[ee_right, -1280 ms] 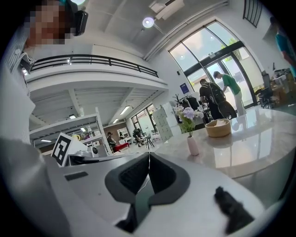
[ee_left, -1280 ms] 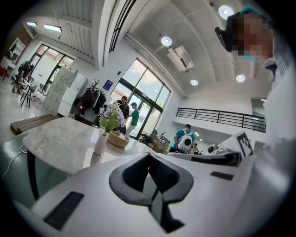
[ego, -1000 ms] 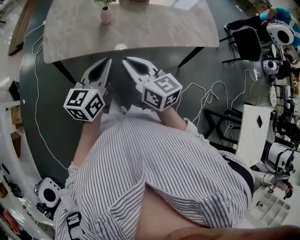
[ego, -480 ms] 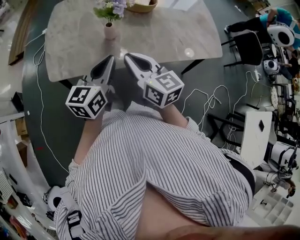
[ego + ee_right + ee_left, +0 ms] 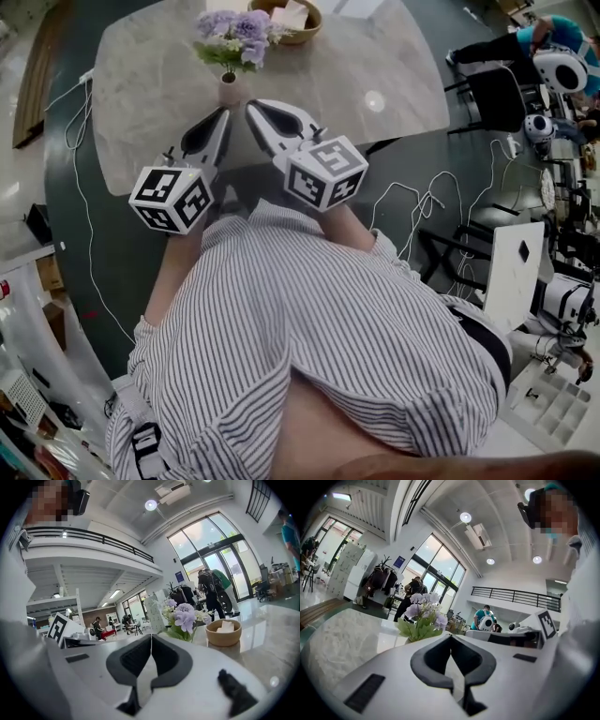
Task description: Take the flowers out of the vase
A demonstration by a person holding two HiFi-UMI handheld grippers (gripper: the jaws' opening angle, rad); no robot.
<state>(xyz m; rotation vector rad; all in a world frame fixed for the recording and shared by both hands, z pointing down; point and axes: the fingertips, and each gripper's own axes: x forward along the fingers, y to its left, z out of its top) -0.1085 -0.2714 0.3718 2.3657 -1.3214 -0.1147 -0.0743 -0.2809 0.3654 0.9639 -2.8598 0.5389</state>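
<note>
1. Head view: A pale marble-topped table (image 5: 375, 66) fills the twelve o'clock part of the picture. On it a small pink ceramic vase (image 5: 229, 90) stands upright and holds a bunch of lilac flowers (image 5: 234, 33) with green leaves. A round wooden bowl (image 5: 291, 23) sits at two o'clock from the bunch. The white left gripper (image 5: 224, 112) and the white right gripper (image 5: 251, 106) point side by side over the table's near edge. The vase is at twelve o'clock from their tips, very near; whether anything touches it I cannot tell. A person's striped shirt (image 5: 319, 337) fills the six o'clock half.
2. Left gripper view: The jaws are clenched together, with nothing between them. The flowers rise at eleven o'clock from the tips; the vase is hidden behind the gripper's body.
3. Right gripper view: These jaws are also pressed together and empty. The flowers stand at one o'clock from the tips, with the bowl at four o'clock from the bunch.
</note>
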